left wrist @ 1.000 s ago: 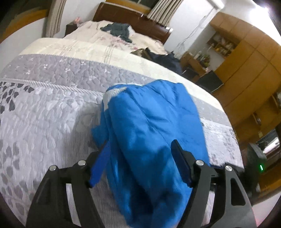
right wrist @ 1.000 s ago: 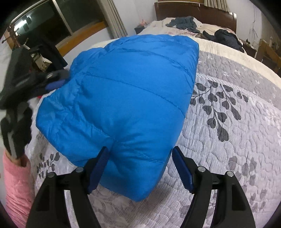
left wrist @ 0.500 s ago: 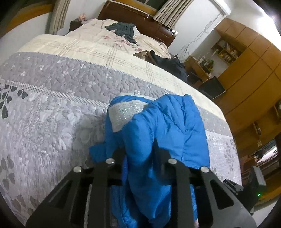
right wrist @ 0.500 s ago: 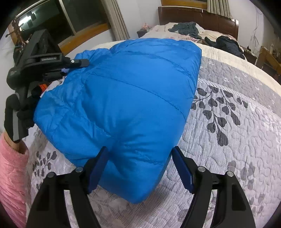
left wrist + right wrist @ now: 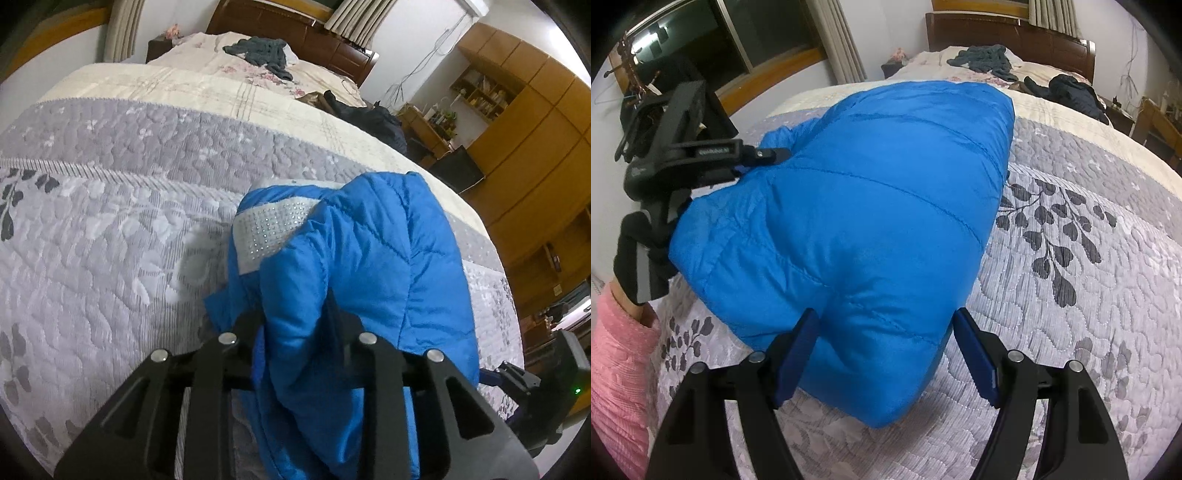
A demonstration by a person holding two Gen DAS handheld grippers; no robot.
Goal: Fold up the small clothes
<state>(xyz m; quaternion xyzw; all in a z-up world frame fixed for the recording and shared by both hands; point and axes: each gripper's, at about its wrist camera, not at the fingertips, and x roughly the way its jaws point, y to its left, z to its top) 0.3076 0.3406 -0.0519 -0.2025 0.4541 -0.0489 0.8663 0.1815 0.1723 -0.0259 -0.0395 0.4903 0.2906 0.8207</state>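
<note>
Near the bed's foot edge, on the grey quilt (image 5: 1071,295), my left gripper (image 5: 295,314) is clenched on a bunched fold of the blue puffer jacket (image 5: 871,221) to lift it over, while my right gripper (image 5: 886,354) waits spread wide around its near end.

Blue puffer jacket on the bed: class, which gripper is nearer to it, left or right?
Left. The left gripper is shut on a fold of the blue puffer jacket; the right gripper is open, its fingers straddling the near end.

Both wrist views close — sharing blue jacket (image 5: 369,258).
</note>
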